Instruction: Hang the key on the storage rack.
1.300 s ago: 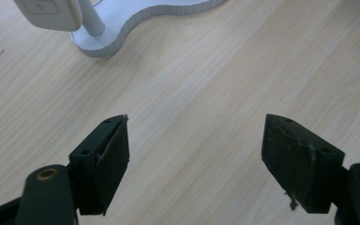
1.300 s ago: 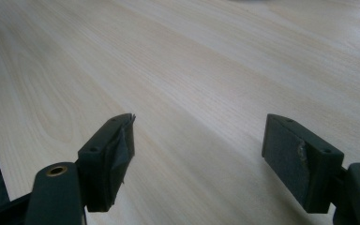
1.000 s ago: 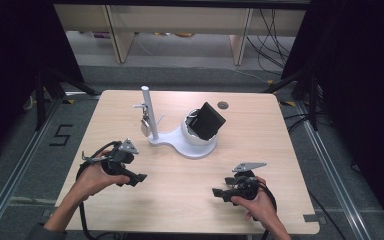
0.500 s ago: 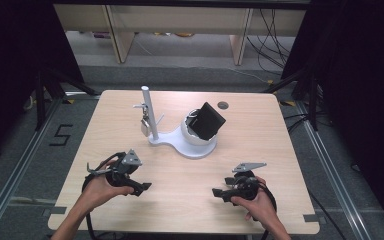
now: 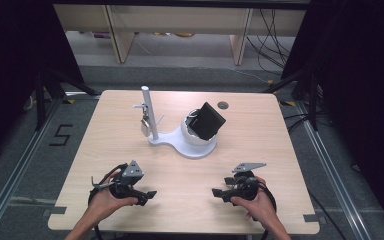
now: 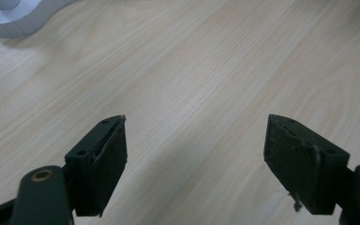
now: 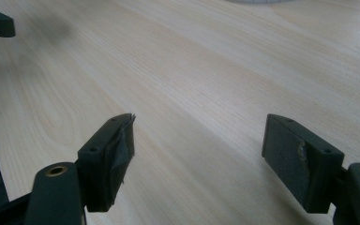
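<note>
Table [image 5: 260,135] carries a stand base [image 5: 180,142] at centre, toward the far half. Post [image 5: 150,112] rises from the base's left end, padlock [image 5: 144,126] hanging on its left side. Bowl-shaped holder [image 5: 192,135] sits on the base's right end, with a box [image 5: 209,120] tilted in it. Small round grommet [image 5: 223,105] lies far of the box, near the far edge. Left gripper [image 5: 147,196] near-left, right gripper [image 5: 217,192] near-right, well apart, jaws facing each other. Shelving [image 5: 180,20] stands beyond the table.

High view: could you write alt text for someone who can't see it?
Two hands hold the left gripper and right gripper, both open, low over a wooden table. Behind them a white stand carries a padlock and a black box.
</note>
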